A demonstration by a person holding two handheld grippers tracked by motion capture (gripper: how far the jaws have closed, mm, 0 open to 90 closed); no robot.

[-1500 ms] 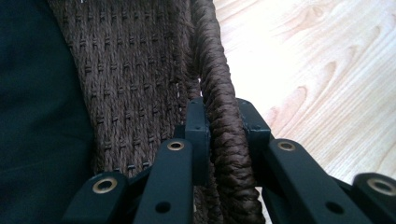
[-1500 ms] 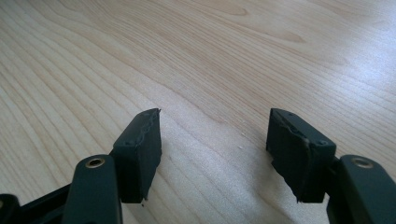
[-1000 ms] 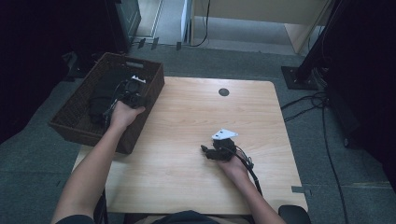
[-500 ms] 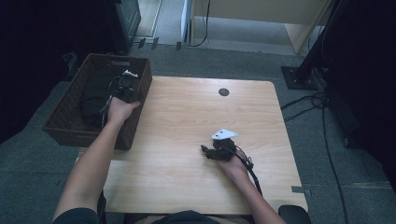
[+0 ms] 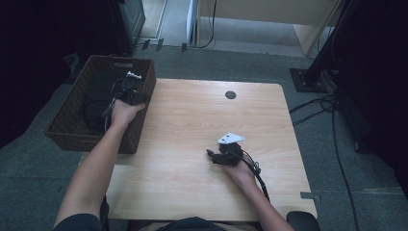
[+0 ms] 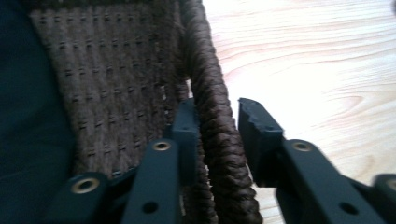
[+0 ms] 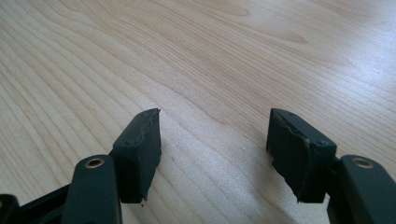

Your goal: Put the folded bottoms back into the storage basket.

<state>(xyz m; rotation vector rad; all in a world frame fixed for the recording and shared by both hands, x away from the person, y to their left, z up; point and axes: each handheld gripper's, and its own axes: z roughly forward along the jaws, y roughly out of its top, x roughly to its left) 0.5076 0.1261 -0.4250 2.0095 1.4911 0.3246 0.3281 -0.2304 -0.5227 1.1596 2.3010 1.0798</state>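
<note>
Basket (image 5: 139, 77) rim between left gripper (image 6: 215, 123) jaws (just opening, one pad off), right gripper (image 7: 215, 135) wide, empty

A lab-like workroom: bare wooden table (image 5: 192, 125), grey carpet (image 5: 240, 62), trailing floor cables (image 5: 332, 120), equipment stand base (image 5: 308, 79).

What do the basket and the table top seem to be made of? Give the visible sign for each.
Basket: looks like dark brown woven wicker or rattan, matt; its rim is a twisted, rope-like cord and its wall shows a regular weave. It could be a synthetic imitation.

Table top: pale wood or wood-look laminate, smooth with a slight sheen; long grain lines and knot-like ovals run across it.
</note>
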